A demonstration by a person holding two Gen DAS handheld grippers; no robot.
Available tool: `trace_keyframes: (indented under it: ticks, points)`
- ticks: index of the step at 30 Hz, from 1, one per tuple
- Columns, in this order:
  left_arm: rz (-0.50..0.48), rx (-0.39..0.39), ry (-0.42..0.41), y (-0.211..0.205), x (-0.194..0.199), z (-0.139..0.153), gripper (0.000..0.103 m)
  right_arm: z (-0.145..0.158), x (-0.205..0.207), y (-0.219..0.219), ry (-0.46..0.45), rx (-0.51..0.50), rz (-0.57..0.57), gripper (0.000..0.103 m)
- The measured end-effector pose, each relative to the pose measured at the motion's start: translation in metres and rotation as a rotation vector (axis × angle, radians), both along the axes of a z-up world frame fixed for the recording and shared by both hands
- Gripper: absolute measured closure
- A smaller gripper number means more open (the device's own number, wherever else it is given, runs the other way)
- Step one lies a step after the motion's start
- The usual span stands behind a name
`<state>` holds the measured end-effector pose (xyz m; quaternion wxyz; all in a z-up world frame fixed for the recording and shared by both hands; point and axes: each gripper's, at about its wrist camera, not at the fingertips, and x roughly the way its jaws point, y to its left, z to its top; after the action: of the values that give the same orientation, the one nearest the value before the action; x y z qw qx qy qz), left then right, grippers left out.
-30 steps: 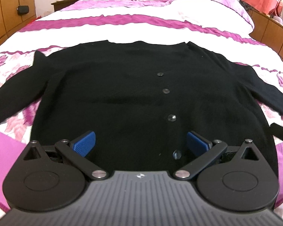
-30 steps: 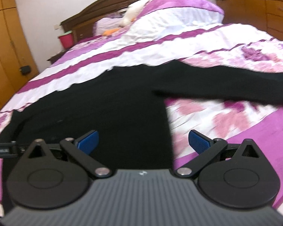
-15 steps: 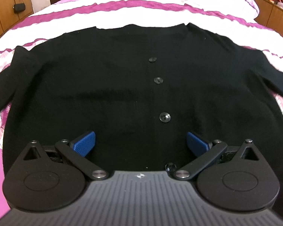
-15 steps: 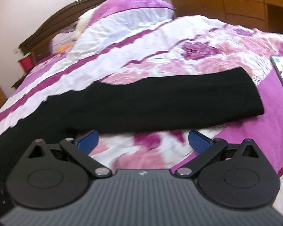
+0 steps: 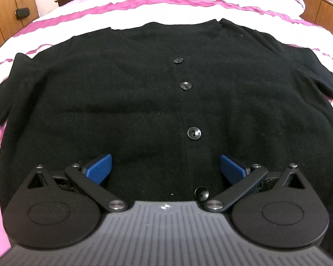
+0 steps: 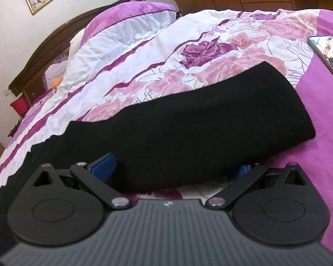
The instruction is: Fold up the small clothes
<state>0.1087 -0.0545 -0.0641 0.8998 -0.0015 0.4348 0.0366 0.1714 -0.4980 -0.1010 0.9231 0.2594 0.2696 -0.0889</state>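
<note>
A big bed [image 5: 188, 6] with a pink and white flower cover holds a black cardigan [image 5: 122, 102]. It lies flat, buttons up, with the neck at the far side and the bottom edge near.

The left tongs [image 5: 165, 167] are spread wide over the near middle of the cardigan and hold nothing. The right tongs [image 6: 177, 166] are also spread wide. They sit low at the right sleeve [image 6: 211, 128], and the sleeve runs across the gap between the blue pads [image 6: 104, 166]. They have not pinched it yet.

What could go wrong? The right tongs might pinch the bed cover along with the sleeve, because both are soft and lie close together. Then the cover would lift too. The sleeve could also slip out if only a thin edge is caught. A pull on the sleeve may drag the whole cardigan crooked.

Only the left view shows the whole body and the buttons [image 5: 194, 133]. Only the right view shows the sleeve's end and a phone [image 6: 328, 53] lying on the bed, far right of it. The sleeve could bump it.
</note>
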Motion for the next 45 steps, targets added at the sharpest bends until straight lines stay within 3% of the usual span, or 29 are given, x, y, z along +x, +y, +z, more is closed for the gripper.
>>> trace_keyframes:
  ticks: [9,13,17,23,25,27,38,45]
  points:
    - [-0.018,0.012,-0.032,-0.001,-0.009,0.0,0.0,-0.006,-0.007,-0.013,-0.062,0.089,-0.001,0.001]
    - [-0.03,0.019,-0.042,0.0,-0.013,0.005,0.0,0.001,-0.016,-0.021,-0.129,0.146,-0.06,0.004]
    - [-0.013,0.019,-0.063,0.004,-0.02,0.012,0.0,0.013,-0.017,-0.029,-0.175,0.099,-0.115,0.005]
    - [0.004,0.014,-0.084,0.013,-0.026,0.023,0.0,0.013,-0.002,-0.046,-0.096,0.053,-0.191,0.041]
    - [0.007,-0.002,-0.089,0.017,-0.029,0.027,0.0,0.014,0.0,-0.051,-0.092,0.066,-0.224,0.069]
    - [0.004,-0.016,-0.085,0.022,-0.03,0.03,0.0,0.019,0.0,-0.053,-0.107,0.063,-0.239,0.087]
    - [0.087,-0.046,-0.1,0.054,-0.034,0.038,0.0,0.102,0.007,0.011,-0.323,-0.116,-0.033,0.091]
    - [0.118,-0.039,-0.115,0.075,-0.037,0.041,0.0,0.145,0.021,0.079,-0.398,-0.103,0.138,0.092]
